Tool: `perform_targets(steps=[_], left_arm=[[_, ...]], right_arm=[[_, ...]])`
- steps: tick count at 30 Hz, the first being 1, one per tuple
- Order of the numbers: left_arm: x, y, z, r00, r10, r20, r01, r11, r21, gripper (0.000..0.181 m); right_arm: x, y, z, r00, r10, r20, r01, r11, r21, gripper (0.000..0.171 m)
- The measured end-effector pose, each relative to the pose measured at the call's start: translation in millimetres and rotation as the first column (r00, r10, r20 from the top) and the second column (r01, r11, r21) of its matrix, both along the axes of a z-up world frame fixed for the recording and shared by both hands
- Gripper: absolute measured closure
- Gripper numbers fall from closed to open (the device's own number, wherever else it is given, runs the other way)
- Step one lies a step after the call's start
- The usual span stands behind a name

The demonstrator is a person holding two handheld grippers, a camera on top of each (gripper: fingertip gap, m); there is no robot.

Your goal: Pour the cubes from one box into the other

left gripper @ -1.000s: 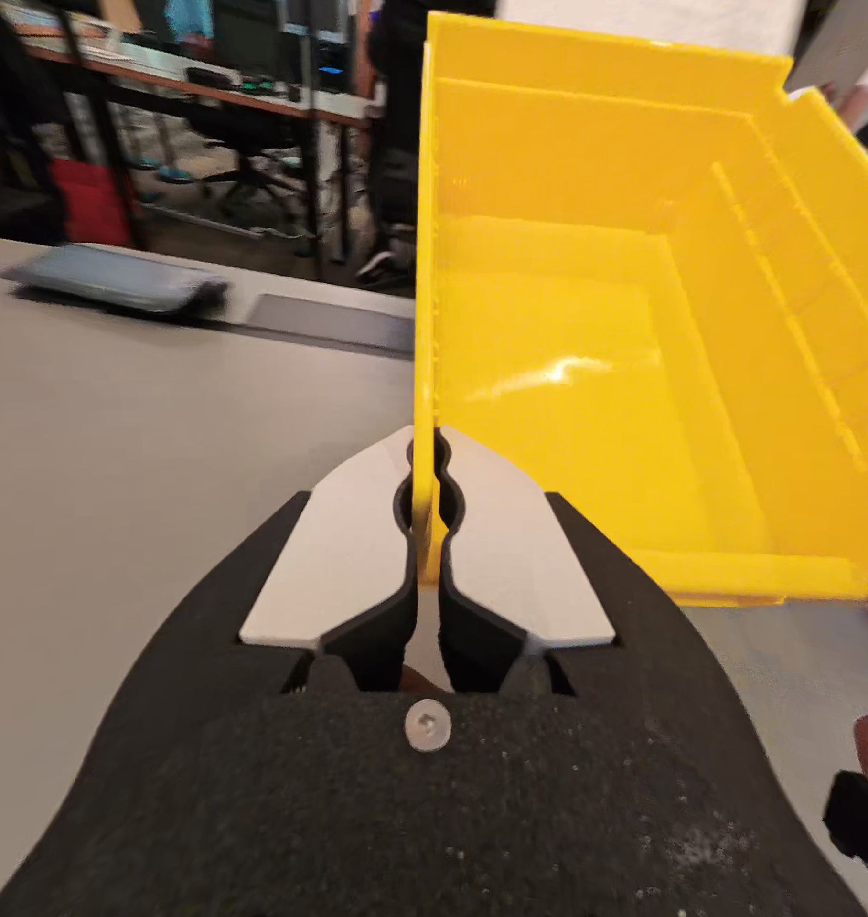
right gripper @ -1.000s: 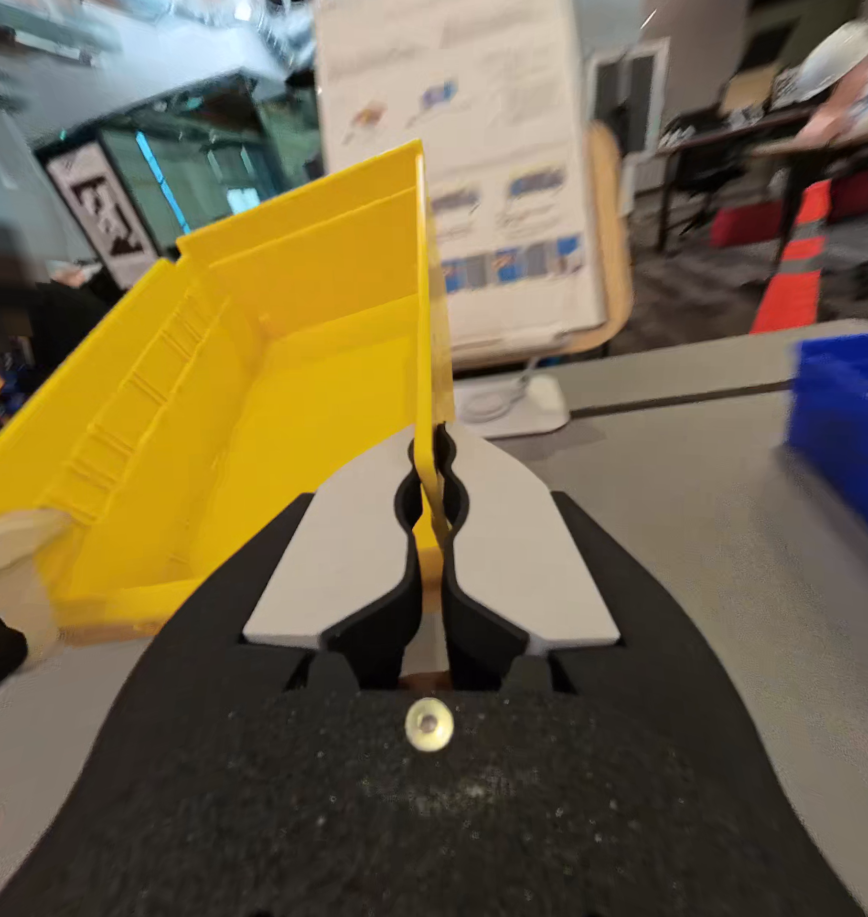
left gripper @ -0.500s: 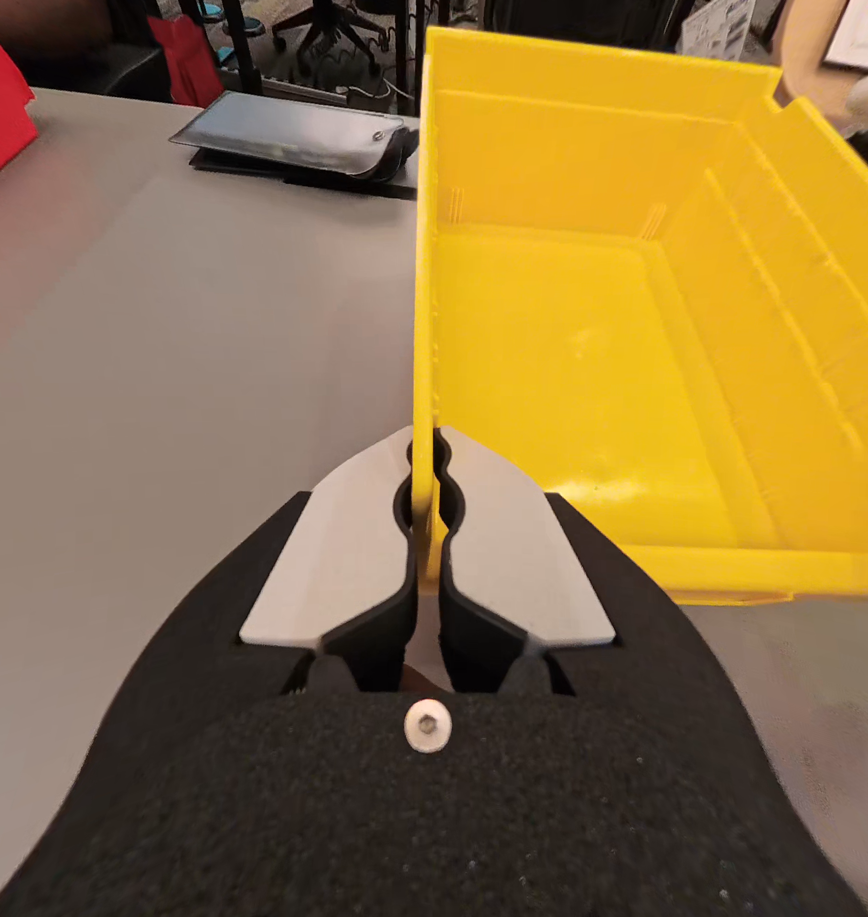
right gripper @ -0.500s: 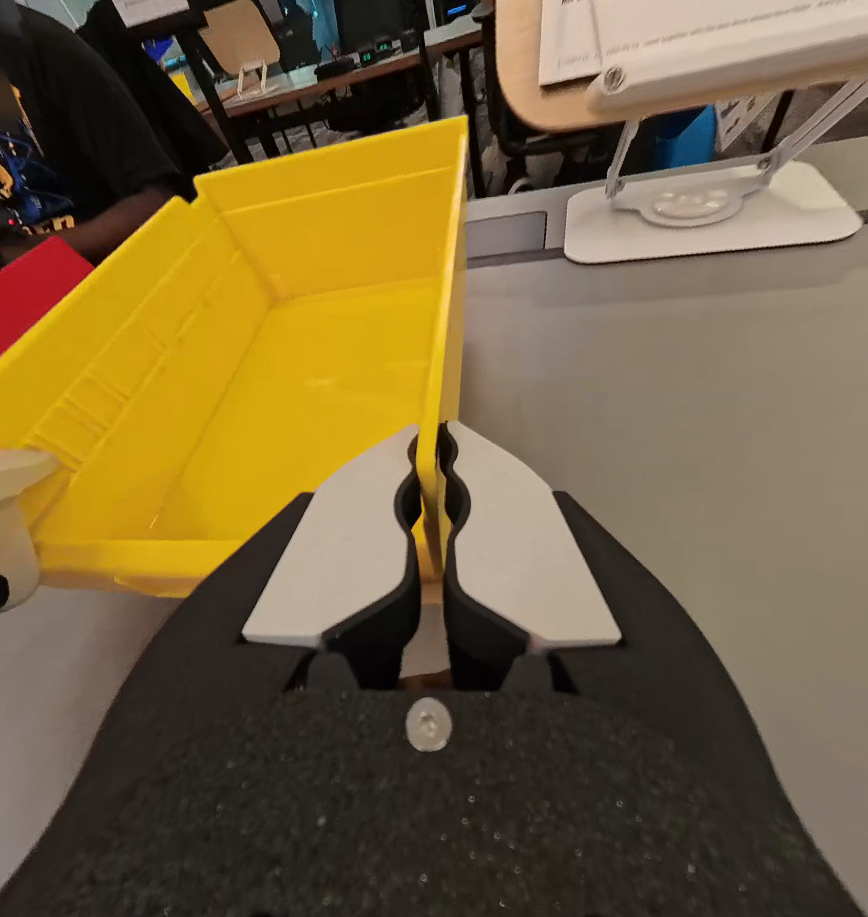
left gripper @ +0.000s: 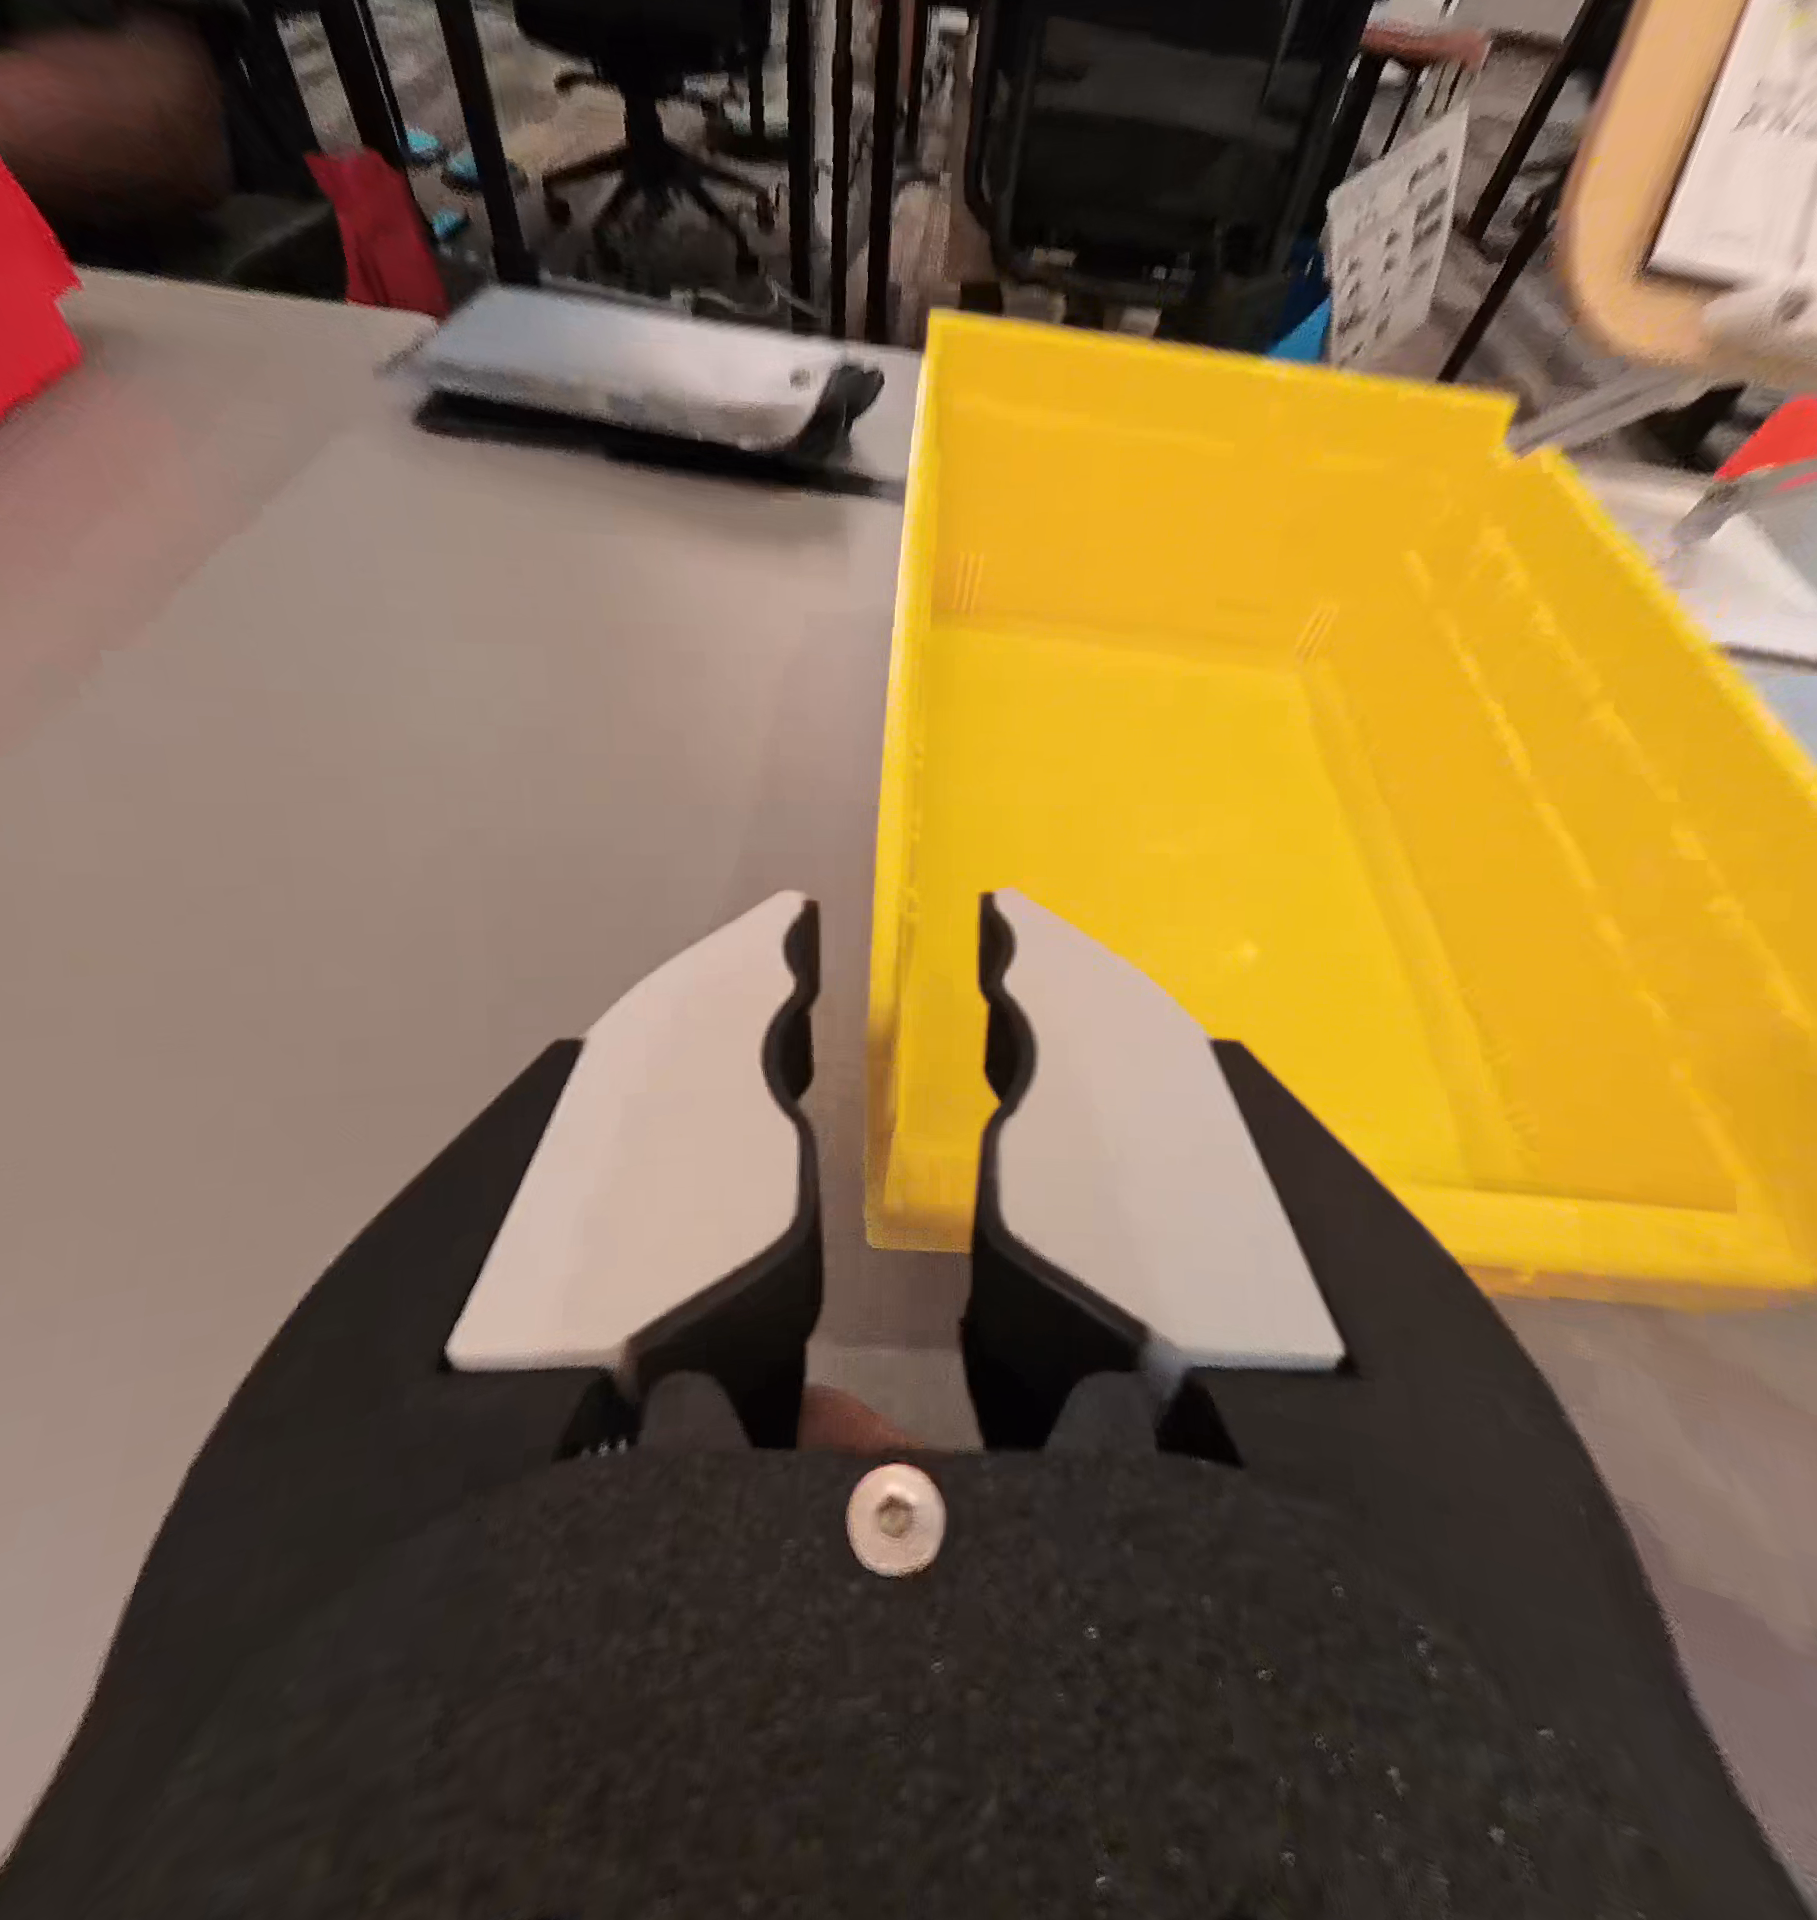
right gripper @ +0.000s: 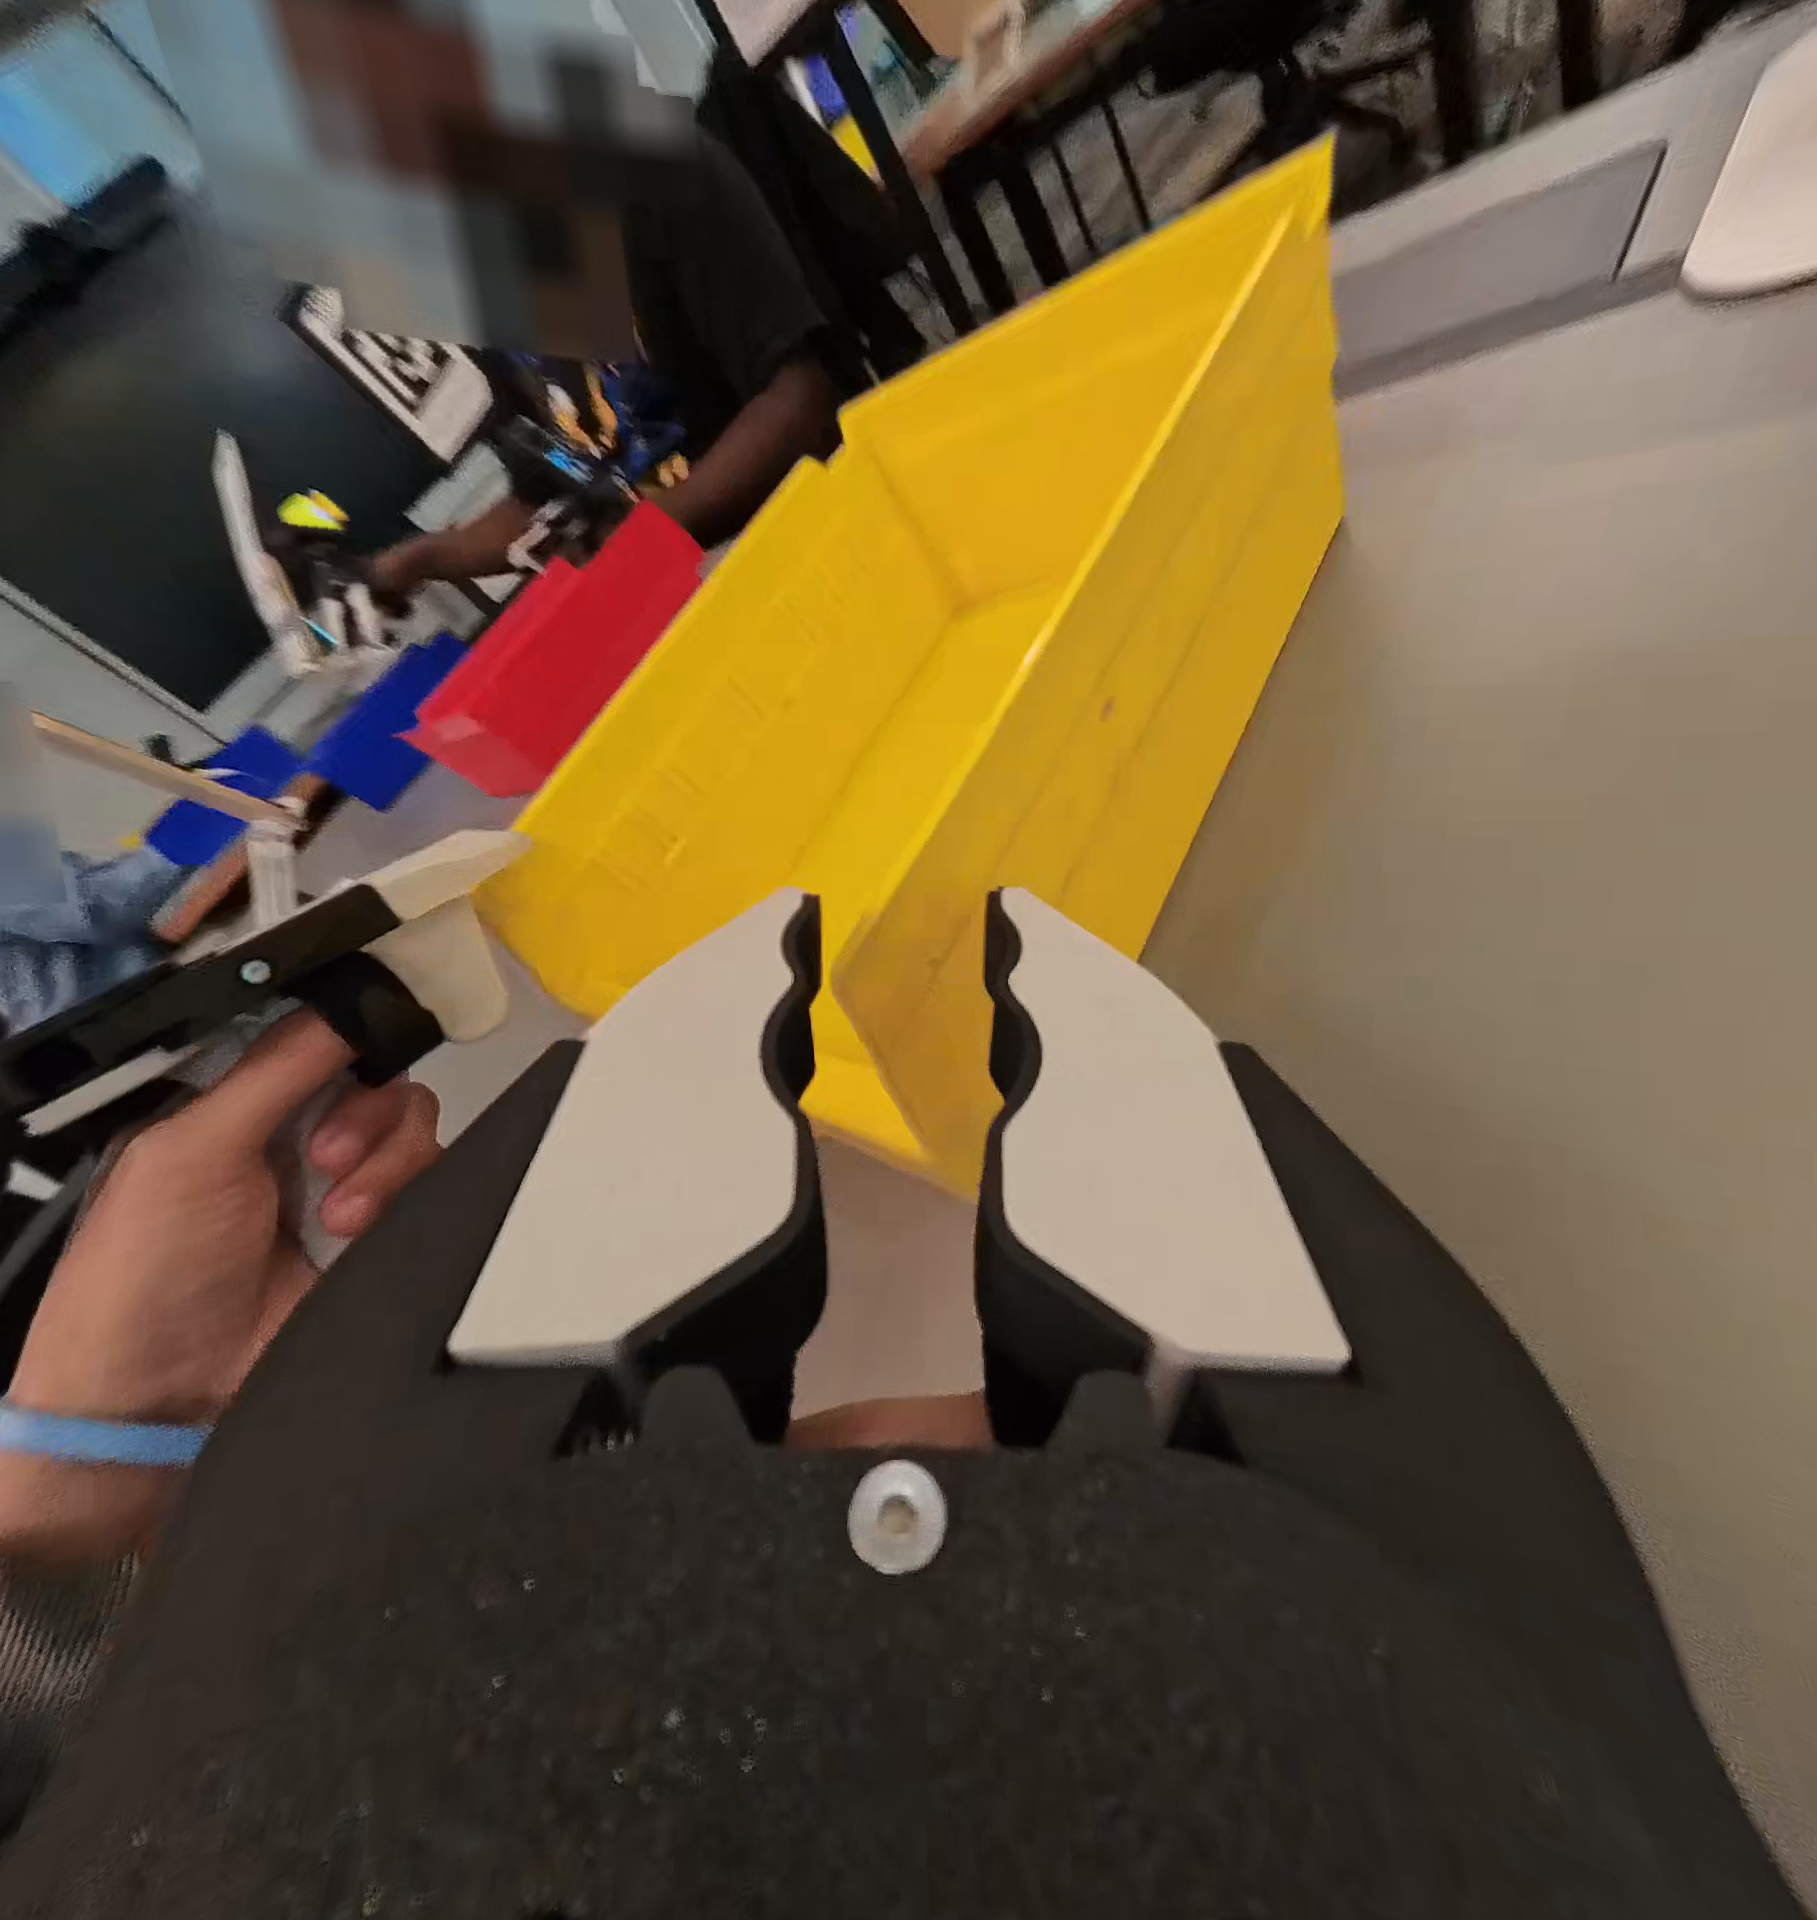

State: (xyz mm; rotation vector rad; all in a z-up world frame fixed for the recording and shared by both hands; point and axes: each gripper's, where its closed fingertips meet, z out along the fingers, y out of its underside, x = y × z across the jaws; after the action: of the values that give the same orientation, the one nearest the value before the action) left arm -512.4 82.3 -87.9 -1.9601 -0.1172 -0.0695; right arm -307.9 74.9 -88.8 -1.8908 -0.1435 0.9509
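Observation:
The yellow box (left gripper: pixel 1195 831) stands flat on the grey table (left gripper: pixel 364 779) and is empty; no cubes show in either view. My left gripper (left gripper: pixel 899 904) is open, its fingers either side of the box's left wall near the front corner, not touching it. My right gripper (right gripper: pixel 899 904) is open too, its fingers astride the box's (right gripper: pixel 987 675) right wall at the near corner. The left gripper also shows in the right wrist view (right gripper: pixel 473 914), held by a hand at the box's other front corner.
A red box (right gripper: pixel 561 655) and blue boxes (right gripper: pixel 384 717) lie beyond the yellow one. A dark flat case (left gripper: pixel 634 374) lies at the table's far edge. A white stand base (left gripper: pixel 1756 592) is at the far right. A person sits at the back left.
Both grippers have opened and let go of the yellow box's side walls. The box went from tilted and lifted to flat on the table. Both grippers have drawn back slightly.

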Motion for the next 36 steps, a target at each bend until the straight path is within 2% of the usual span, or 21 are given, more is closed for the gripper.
perform_targets(steps=[5,9,11,13,14,18,21,25,29,36], left_arm=[[14,-34,46,0.997,-0.05,0.065,0.044,0.995,0.09,0.14],[55,-71,48,0.974,-0.124,0.192,0.098,0.986,0.136,0.14],[70,-94,34,0.976,-0.098,0.192,0.072,0.988,0.137,0.143],[70,-116,14,0.993,-0.001,0.118,-0.011,0.995,0.096,0.147],[75,-125,6,0.996,0.007,0.094,-0.013,0.998,0.068,0.147],[104,-146,-12,0.983,-0.075,0.165,0.071,0.997,0.03,0.147],[116,-140,-14,0.982,-0.126,0.139,0.119,0.991,0.056,0.146],[129,-131,-22,0.984,-0.177,0.029,0.176,0.984,0.036,0.143],[141,-137,-22,0.978,-0.206,-0.03,0.207,0.978,0.036,0.144],[137,-135,-19,0.981,-0.196,-0.012,0.197,0.979,0.051,0.144]], right_arm=[[109,-13,40,1.0,-0.007,-0.022,0.009,0.994,0.111,0.138],[235,-33,55,0.988,-0.116,0.104,0.096,0.98,0.174,0.137],[308,-51,47,0.946,-0.219,0.241,0.164,0.959,0.23,0.137],[389,-70,28,0.848,-0.363,0.385,0.27,0.922,0.276,0.136],[425,-81,16,0.797,-0.422,0.431,0.324,0.902,0.284,0.136],[513,-109,-18,0.725,-0.48,0.494,0.433,0.875,0.216,0.132],[546,-112,-23,0.685,-0.537,0.492,0.492,0.839,0.232,0.132],[545,-105,-17,0.742,-0.546,0.39,0.51,0.837,0.2,0.132],[545,-101,-16,0.718,-0.56,0.415,0.517,0.827,0.221,0.133],[547,-98,-16,0.72,-0.568,0.399,0.526,0.821,0.22,0.133]])
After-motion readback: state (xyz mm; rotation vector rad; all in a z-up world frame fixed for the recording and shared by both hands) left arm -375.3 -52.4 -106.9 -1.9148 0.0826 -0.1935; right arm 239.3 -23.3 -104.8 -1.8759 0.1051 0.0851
